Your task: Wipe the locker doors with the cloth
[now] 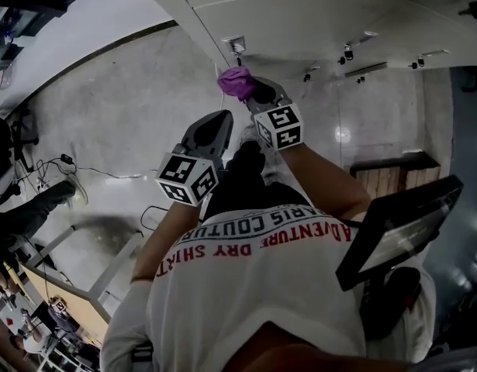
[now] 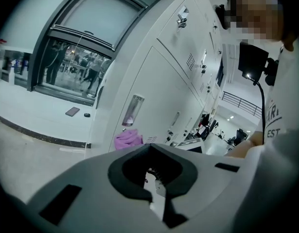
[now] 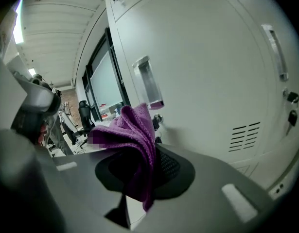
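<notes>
Your right gripper [image 3: 142, 165] has its jaws closed on the purple cloth [image 3: 132, 140]. The cloth is bunched and sticks up out of the jaws, with one tail hanging down between them. You are holding it up at the near end of the row of locker doors [image 3: 212, 81], just beside the recessed handle [image 3: 148, 81] on the end door. From the right gripper view I can't be sure the cloth is actually pressed on the metal. It looks very close, possibly just off it.

Your left gripper [image 2: 154, 174] has its jaws drawn together to a thin slit with nothing between them. It sits low and to the left of the right one and is pointed the same way, so the cloth shows beyond its tip.

As for progress, the doors show no wet streaks or dull patches that would mark what has been wiped, so the pictures don't prove that any door is finished. I'd judge you are working on the end door. The rest of the row, running off to the far right with its knobs and vents, looks like it has yet to be wiped.
</notes>
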A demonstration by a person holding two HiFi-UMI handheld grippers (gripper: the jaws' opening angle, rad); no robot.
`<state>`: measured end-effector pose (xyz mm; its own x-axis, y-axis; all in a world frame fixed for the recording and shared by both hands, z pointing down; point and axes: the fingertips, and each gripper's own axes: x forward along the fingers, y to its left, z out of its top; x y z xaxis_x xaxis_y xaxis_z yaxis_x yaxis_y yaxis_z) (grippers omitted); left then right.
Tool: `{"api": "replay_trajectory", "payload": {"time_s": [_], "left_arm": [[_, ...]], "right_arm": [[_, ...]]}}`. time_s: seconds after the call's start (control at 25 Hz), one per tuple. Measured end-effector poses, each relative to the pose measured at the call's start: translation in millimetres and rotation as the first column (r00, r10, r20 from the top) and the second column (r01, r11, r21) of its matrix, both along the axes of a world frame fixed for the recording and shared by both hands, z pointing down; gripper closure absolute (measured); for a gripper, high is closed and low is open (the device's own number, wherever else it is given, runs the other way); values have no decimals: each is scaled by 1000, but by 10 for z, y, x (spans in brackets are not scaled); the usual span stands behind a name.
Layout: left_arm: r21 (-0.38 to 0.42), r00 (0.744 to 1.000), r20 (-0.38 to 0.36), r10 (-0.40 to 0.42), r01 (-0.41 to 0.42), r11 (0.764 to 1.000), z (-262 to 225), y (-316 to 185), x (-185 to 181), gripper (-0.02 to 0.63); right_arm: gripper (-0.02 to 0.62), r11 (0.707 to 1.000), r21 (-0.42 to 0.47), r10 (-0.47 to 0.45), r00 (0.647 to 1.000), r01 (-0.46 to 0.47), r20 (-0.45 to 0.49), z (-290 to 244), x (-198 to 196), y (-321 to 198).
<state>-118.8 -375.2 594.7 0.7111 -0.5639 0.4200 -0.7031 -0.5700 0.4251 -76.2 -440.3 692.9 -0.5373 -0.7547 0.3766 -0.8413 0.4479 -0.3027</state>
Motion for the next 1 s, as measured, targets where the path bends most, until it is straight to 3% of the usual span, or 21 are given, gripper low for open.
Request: {"api": "replay_trajectory", "payload": {"time_s": [0.28,0.68,1.0], "left_arm": [[7,999,10,-49,49,999,51,-103,-316,604],[-30,997,-9,-78,77,997,163,-143,-519,604],[-24,998,-12,-65,65,998,103,-36,-456,604]], "right_arm": [[526,998,-55,9,1000,-10,-15,315,-327,-264],[526,997,-20,66,993,-68,-94,411,-241,-610],[526,996,10,92,987,-92,-134,356,-3,-534]]}}
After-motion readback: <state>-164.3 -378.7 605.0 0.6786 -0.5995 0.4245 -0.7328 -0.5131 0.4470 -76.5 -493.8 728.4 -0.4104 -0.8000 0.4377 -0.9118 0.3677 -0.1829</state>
